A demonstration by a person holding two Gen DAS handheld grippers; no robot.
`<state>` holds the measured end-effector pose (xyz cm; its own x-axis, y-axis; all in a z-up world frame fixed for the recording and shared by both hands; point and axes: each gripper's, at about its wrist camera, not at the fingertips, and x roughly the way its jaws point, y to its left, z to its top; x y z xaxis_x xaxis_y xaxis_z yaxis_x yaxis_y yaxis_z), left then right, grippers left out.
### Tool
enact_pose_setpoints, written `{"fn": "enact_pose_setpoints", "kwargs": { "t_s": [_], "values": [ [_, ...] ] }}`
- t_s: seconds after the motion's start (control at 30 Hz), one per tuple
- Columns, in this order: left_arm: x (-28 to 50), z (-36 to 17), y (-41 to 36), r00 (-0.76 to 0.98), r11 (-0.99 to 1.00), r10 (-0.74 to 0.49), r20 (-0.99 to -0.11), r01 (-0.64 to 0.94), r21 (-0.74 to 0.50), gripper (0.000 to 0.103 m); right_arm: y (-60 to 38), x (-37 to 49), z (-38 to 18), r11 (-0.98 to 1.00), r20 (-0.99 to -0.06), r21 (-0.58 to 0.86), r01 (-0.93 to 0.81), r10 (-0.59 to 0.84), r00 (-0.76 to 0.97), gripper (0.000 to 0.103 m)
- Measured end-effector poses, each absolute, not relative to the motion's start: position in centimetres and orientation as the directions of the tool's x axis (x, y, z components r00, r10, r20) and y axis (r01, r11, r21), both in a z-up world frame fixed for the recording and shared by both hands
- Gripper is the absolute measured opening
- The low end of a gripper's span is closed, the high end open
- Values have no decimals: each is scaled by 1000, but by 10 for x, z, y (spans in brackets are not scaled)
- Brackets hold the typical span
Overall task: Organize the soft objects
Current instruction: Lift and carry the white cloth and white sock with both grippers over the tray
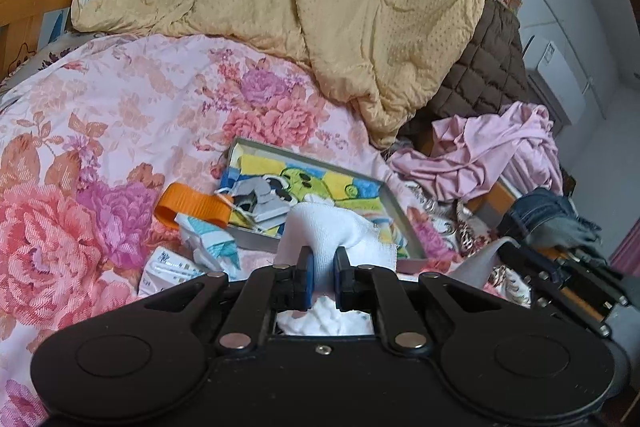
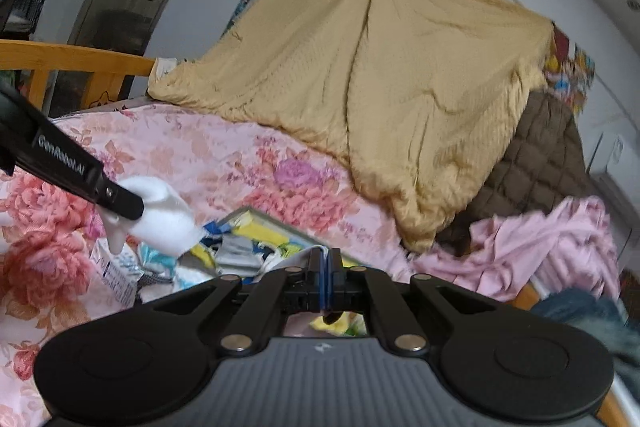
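Note:
My left gripper (image 1: 323,255) is shut on a white sock (image 1: 328,227), which bulges up between its blue pads above the bed. In the right wrist view the same left gripper (image 2: 134,209) reaches in from the left, with the white sock (image 2: 164,215) hanging from it. Behind the sock lies a grey tray (image 1: 400,211) holding a colourful towel (image 1: 280,167) and grey socks (image 1: 264,203). My right gripper (image 2: 325,257) has its pads pressed together. A thin white fabric edge (image 2: 292,259) lies against its left finger; I cannot tell if it is pinched. It also shows at the right of the left wrist view (image 1: 510,245).
A flowered bedspread (image 1: 100,115) covers the bed. A yellow quilt (image 1: 320,7) and a brown quilted blanket (image 1: 488,67) pile up at the back. Pink clothing (image 1: 488,151) and denim (image 1: 544,207) lie at the right. An orange strap (image 1: 192,205) and paper packets (image 1: 172,267) sit left of the tray. A wooden bed rail (image 1: 28,7) stands far left.

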<state>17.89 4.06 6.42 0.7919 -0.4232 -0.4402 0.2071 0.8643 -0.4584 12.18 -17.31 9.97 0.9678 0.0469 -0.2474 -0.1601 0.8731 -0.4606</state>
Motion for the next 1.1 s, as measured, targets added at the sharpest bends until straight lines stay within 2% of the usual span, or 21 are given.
{"fn": "enact_pose_setpoints", "kwargs": {
  "t_s": [0.2, 0.3, 0.47, 0.6, 0.77, 0.93, 1.1],
  "values": [
    [180, 85, 41, 806, 856, -407, -430, 172, -488, 10, -172, 133, 149, 892, -237, -419, -173, 76, 968, 1],
    [190, 102, 37, 812, 874, -380, -444, 157, -460, 10, -166, 144, 174, 895, -212, -407, -182, 102, 972, 1],
    [209, 121, 31, 848, 908, -338, -408, 179, -380, 10, -162, 167, 198, 924, -169, -340, -175, 123, 978, 1],
    [238, 120, 36, 854, 890, -333, -401, 145, -431, 10, -156, 194, 203, 927, -142, -335, -171, 130, 981, 1],
    [278, 110, 34, 867, 883, -333, -372, 147, -447, 10, -154, 240, 189, 937, -145, -304, -170, 131, 981, 1],
    [325, 95, 25, 885, 918, -286, -368, 143, -369, 11, -158, 289, 160, 950, -177, -255, -180, 137, 975, 1],
    [377, 65, 22, 878, 916, -286, -383, 133, -379, 11, -174, 338, 119, 968, -235, -191, -165, 118, 965, 1]
  ]
}}
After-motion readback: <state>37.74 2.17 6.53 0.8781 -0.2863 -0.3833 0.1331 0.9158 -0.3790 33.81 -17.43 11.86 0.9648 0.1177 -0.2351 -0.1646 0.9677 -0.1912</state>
